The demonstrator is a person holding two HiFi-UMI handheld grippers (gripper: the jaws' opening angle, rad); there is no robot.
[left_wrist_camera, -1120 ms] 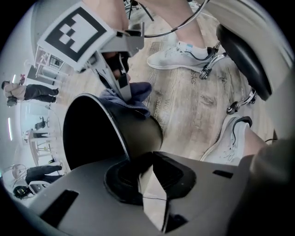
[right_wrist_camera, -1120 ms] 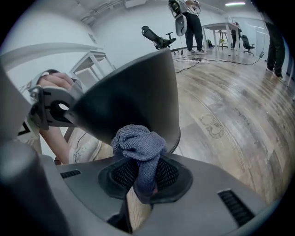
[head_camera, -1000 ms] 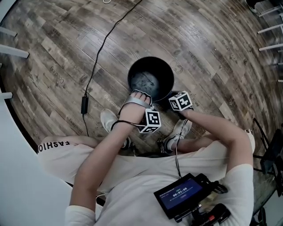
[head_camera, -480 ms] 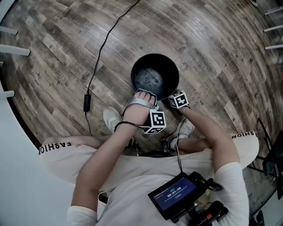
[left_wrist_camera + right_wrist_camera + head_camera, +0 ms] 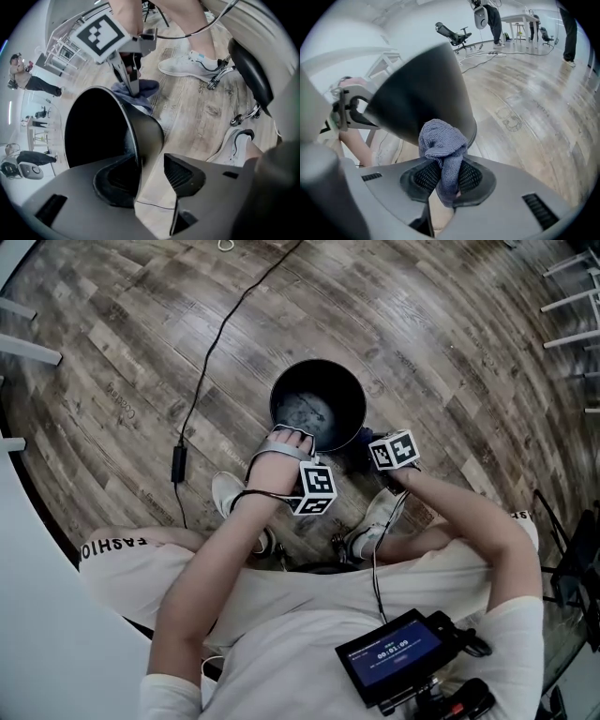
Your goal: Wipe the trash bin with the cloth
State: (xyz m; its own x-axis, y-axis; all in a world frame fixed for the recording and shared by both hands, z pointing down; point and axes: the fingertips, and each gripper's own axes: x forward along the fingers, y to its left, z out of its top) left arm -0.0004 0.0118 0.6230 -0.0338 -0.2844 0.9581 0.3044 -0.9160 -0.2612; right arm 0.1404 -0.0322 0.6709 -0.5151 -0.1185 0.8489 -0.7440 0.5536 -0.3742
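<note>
A black round trash bin [image 5: 319, 404] stands on the wood floor in front of the person's feet. My left gripper [image 5: 294, 433] is at its near rim. In the left gripper view its jaws [image 5: 145, 176] have just been opening and stand open, one pad inside the bin [image 5: 108, 136] and one outside, with the rim between them. My right gripper [image 5: 364, 441] is at the bin's right outer side. It is shut [image 5: 443, 180] on a bunched blue-grey cloth [image 5: 442, 140], which lies against the bin's outer wall [image 5: 426, 93]. The cloth [image 5: 140, 89] also shows in the left gripper view.
A black cable [image 5: 211, 343] with an adapter [image 5: 178, 463] runs over the floor left of the bin. White shoes [image 5: 230, 493] [image 5: 380, 512] and a stool's caster base [image 5: 234, 79] are close behind. A screen device [image 5: 394, 657] hangs at the person's chest. Desks and people stand far off.
The right gripper has shifted a little to the right along the bin's side. The left hand has stayed at the near rim.
</note>
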